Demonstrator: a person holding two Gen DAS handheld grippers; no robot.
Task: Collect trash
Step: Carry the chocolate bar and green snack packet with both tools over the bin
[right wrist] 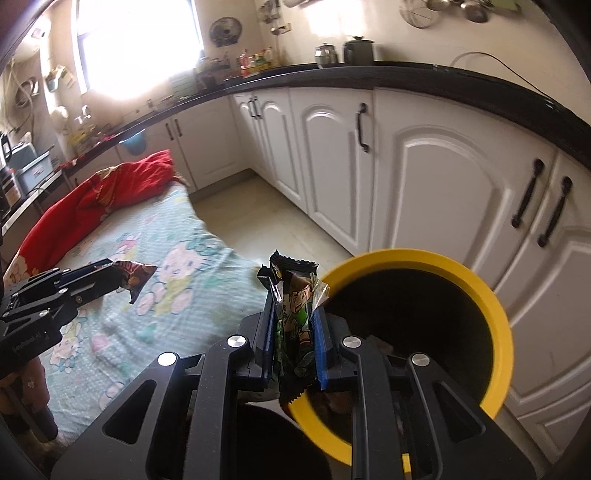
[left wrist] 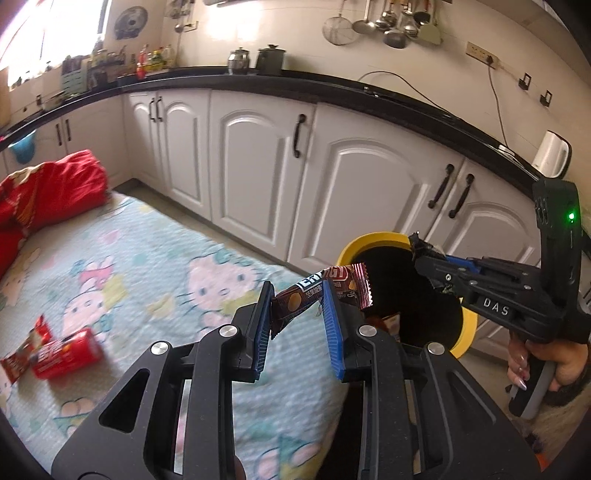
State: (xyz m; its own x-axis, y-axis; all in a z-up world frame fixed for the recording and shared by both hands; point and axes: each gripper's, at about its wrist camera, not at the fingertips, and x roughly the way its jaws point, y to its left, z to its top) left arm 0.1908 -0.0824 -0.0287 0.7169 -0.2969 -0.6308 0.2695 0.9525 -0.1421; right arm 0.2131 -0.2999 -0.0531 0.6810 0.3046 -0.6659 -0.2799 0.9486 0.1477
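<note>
Nearest the left wrist camera, left tool (left wrist: 297,314) clamped on a brown snack bar wrapper (left wrist: 314,295), wrapper lying crosswise between the blue pads, its far end poking past the right pad toward the bin. Right tool (right wrist: 295,325) closed on a green cartoon-print snack packet (right wrist: 297,314), packet upright between the pads, top edge sticking out above them, just beside the bin rim. From the left view, right tool (left wrist: 428,262) hangs over the bin mouth, a person's hand (left wrist: 543,363) on its grip. Yellow-rimmed trash bin (right wrist: 491,299) with dark inside sits between bed and cabinets; some wrappers (left wrist: 388,321) already at its bottom. Further left, bed (left wrist: 147,266) with a cartoon-cat sheet; red can (left wrist: 66,354) and red wrapper (left wrist: 22,354) lie on it, touching, well apart from the bin. Red blanket (left wrist: 51,188) bunched at the bed's far end. Beyond, white cabinets (left wrist: 258,162) under a black worktop (left wrist: 295,83) with a kettle (left wrist: 238,61) and pot (left wrist: 271,57); utensils (left wrist: 391,22) hang on the wall.
</note>
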